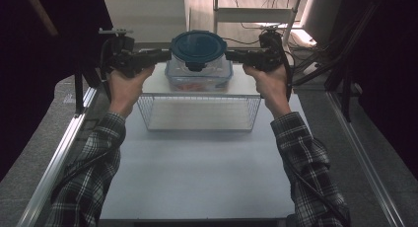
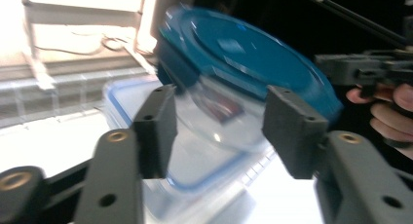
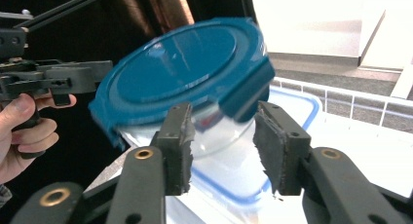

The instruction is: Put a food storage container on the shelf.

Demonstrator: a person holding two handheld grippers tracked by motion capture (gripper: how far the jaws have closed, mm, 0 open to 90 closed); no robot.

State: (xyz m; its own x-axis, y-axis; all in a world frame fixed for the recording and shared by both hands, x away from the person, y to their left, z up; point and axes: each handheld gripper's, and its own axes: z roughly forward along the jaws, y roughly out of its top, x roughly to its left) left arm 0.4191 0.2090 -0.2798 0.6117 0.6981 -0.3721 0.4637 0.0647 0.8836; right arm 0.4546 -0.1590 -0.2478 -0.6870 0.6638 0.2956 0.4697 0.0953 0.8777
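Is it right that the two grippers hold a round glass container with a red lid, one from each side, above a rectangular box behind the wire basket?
Not quite: the lid is blue, not red, as the right gripper view shows plainly. The rest stands: the left gripper and the right gripper hold the round glass container from opposite sides, above the rectangular box behind the wire basket.

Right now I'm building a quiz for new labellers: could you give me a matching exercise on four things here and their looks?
Things:
1. lid
2. basket
3. table
4. box

Looks:
A. plain white
B. clear, blue-rimmed
C. round, dark blue
D. wire mesh

Pairs: 1-C, 2-D, 3-A, 4-B
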